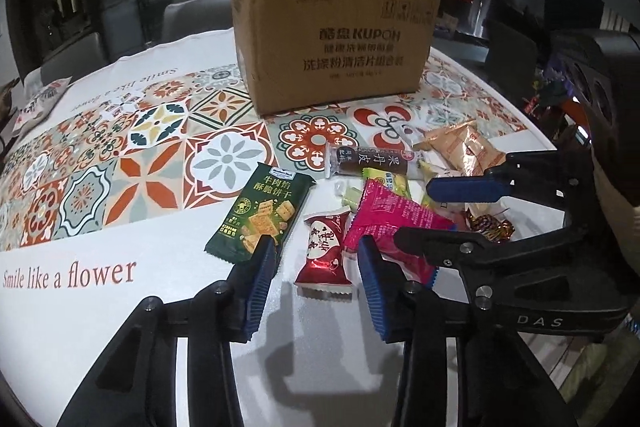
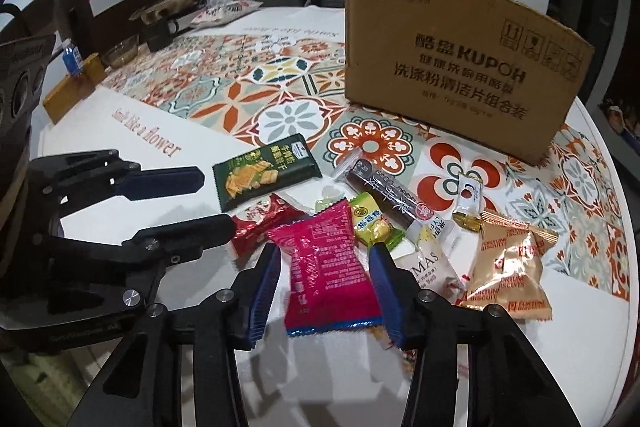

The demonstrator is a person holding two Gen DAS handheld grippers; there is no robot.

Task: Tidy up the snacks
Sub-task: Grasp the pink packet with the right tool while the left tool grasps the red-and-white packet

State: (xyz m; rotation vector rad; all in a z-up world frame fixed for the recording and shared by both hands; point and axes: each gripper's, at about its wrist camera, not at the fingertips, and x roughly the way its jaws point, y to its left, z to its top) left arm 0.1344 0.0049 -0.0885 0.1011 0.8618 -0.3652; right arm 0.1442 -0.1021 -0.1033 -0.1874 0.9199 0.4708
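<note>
Your left gripper [image 1: 316, 269] fingers straddle the red candy [image 1: 325, 251], your right gripper [image 2: 324, 279] the pink pack [image 2: 328, 267]; both half-narrow, not pressing. Close, then lift.

The left gripper [image 1: 316, 263] straddles a red candy packet [image 1: 323, 255], pads apart, well before the cardboard box [image 1: 332, 43].

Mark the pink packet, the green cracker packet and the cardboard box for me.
pink packet [image 2: 326, 267]: right wrist view, middle of its printed back face.
green cracker packet [image 1: 260, 215]: left wrist view, centre of the front panel.
cardboard box [image 1: 344, 55]: left wrist view, printed front wall.
</note>
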